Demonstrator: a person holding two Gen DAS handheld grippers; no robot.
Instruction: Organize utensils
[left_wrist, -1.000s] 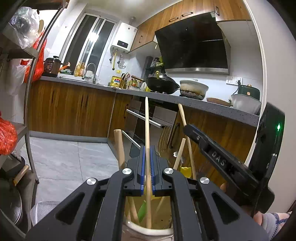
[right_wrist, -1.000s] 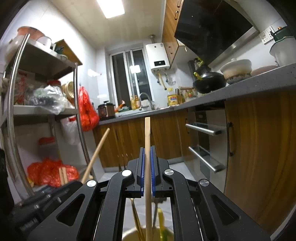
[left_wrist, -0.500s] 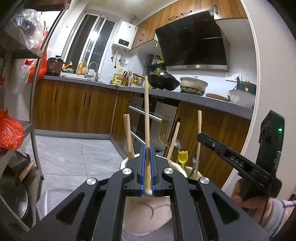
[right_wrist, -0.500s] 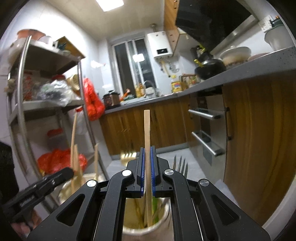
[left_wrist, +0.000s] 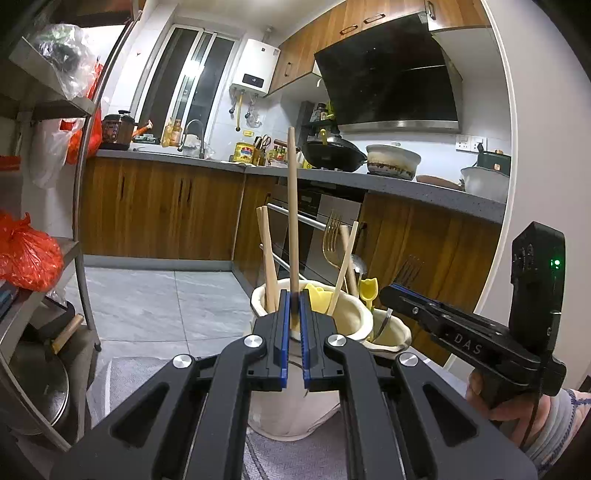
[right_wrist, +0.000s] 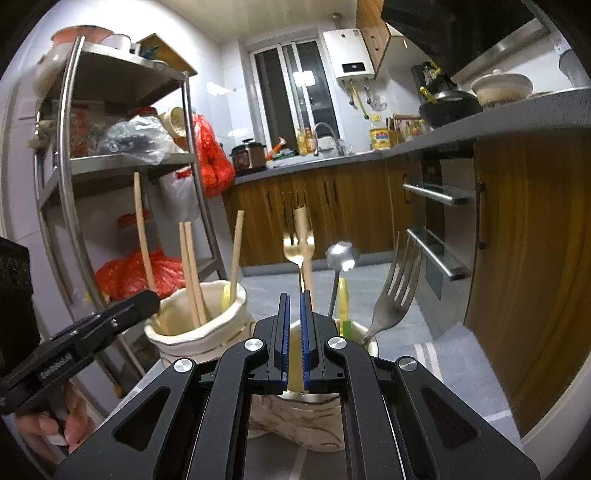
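Wood cabinets under grey counter; grey tile floor; metal shelf rack; window.

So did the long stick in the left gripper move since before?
Yes. The long stick has gone down into the cream pot: the left gripper now sits at the pot's rim, jaws slightly apart.

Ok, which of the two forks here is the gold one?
The gold fork is the one standing upright just beyond the right gripper. The other fork is silver and leans out to the right.
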